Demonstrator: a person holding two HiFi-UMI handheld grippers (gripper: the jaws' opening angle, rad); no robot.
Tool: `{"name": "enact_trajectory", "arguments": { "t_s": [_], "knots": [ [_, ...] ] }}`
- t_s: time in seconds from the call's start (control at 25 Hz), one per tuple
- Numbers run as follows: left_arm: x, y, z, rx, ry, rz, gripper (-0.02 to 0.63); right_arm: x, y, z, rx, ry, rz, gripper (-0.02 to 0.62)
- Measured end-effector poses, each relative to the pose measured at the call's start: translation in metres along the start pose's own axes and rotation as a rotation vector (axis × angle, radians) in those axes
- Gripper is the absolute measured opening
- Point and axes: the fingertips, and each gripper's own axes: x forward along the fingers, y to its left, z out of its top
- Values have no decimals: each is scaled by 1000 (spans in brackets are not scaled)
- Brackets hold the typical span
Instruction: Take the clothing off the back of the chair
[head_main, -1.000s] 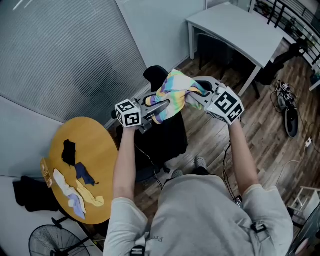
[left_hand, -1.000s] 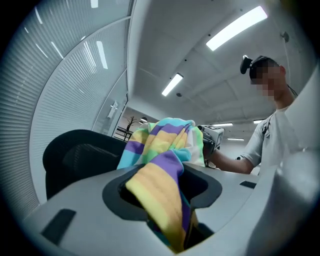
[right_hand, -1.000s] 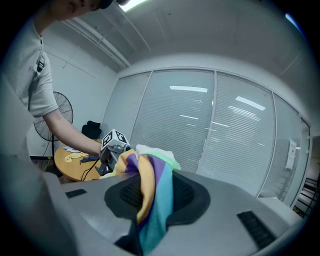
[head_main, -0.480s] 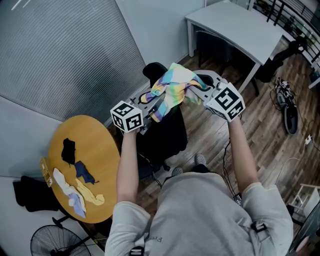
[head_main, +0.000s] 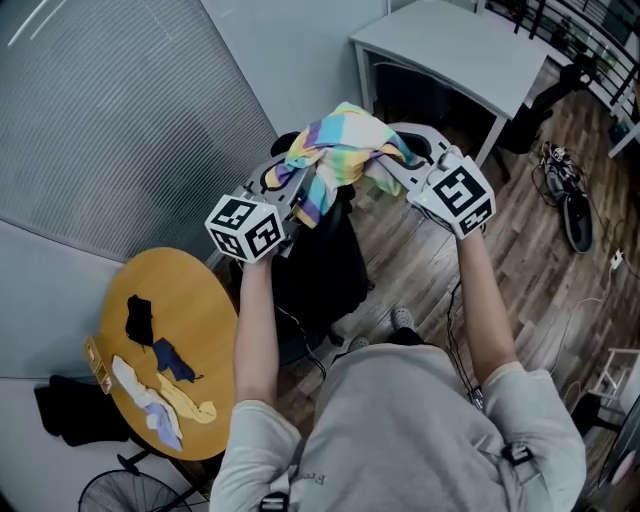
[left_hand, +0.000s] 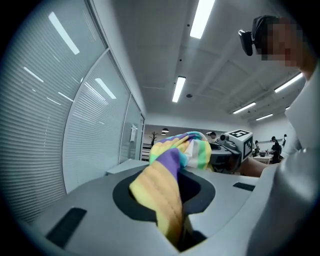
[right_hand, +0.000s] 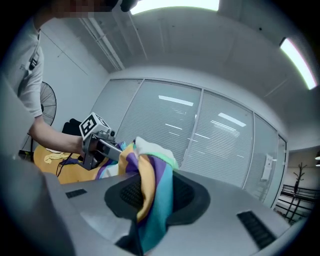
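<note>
Gripping a soft, rainbow-striped garment (head_main: 340, 150), bunched above the black chair (head_main: 322, 272) back. Left tongs (head_main: 288, 196) have just been closing on a fold; right tongs (head_main: 404, 172) clamp another.

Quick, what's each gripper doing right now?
Left gripper: has just been closing, now clamped on the striped clothing.
Right gripper: closed on the same clothing.

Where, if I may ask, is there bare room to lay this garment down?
For the striped garment, the white desk beyond the chair has a bare top. The round yellow table is free on its half nearer the chair; small clothes crowd the other half.
</note>
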Motion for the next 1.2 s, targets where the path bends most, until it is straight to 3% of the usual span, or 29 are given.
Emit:
{"name": "enact_trajectory", "arguments": {
  "t_s": [0.2, 0.36, 0.64, 0.96, 1.2],
  "knots": [
    [30, -22, 29, 58, -44, 0, 91, -34, -28, 1, -15, -2, -108, 106],
    [65, -59, 46, 93, -49, -69, 91, -78, -55, -1, -23, 7, -206, 106],
    [81, -86, 61, 110, -81, -182, 91, -111, -63, 3, -25, 31, -362, 105],
    [116, -157, 48, 94, -76, -330, 91, -193, -67, -18, 5, 97, -516, 106],
    [118, -191, 7, 85, -22, -368, 91, -231, -39, -51, -26, 252, -619, 106]
  ]
}}
